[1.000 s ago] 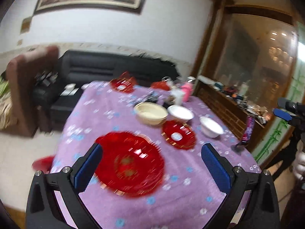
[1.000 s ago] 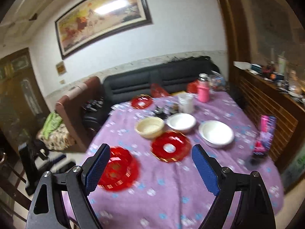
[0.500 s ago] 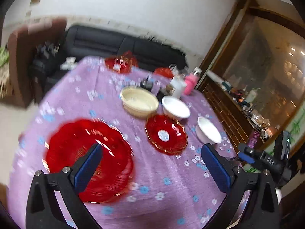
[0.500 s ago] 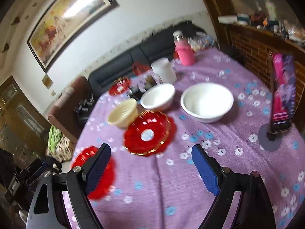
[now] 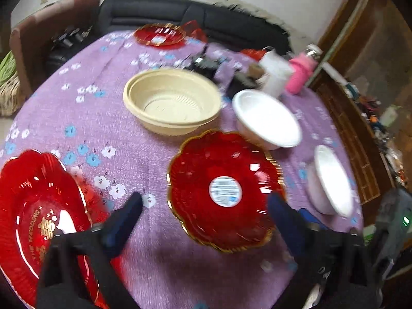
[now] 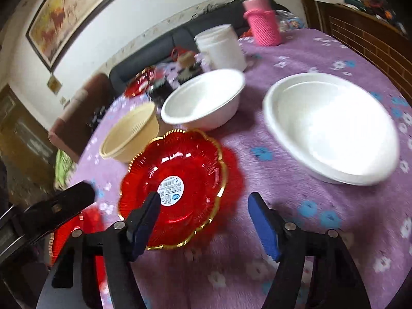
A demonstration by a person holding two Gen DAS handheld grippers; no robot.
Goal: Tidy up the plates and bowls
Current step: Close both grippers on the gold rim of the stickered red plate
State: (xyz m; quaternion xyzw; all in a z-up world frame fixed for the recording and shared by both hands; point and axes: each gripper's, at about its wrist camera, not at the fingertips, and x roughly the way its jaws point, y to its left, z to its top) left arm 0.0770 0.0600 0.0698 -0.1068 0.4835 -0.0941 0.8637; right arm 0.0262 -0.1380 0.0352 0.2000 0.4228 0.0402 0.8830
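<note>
I'm hovering both grippers, left [image 5: 203, 207] and right [image 6: 203, 209], fingers spread and empty, over the stickered red plate [image 6: 172, 188] just beside the cream bowl [image 6: 130, 136]. Risk: pads slipping off its glossy scalloped rim.

Round table [image 5: 123, 139] under a purple flowered cloth
On it lie a red gold-rimmed plate [image 5: 224, 190] with a sticker, a larger red plate [image 5: 33, 206] at the near edge, a cream bowl [image 5: 172, 100], two white bowls [image 6: 203, 97] [image 6: 332, 126], a third red plate [image 5: 159, 34] (far side), a white tub [image 6: 221, 46] and a pink flask [image 6: 262, 23]
</note>
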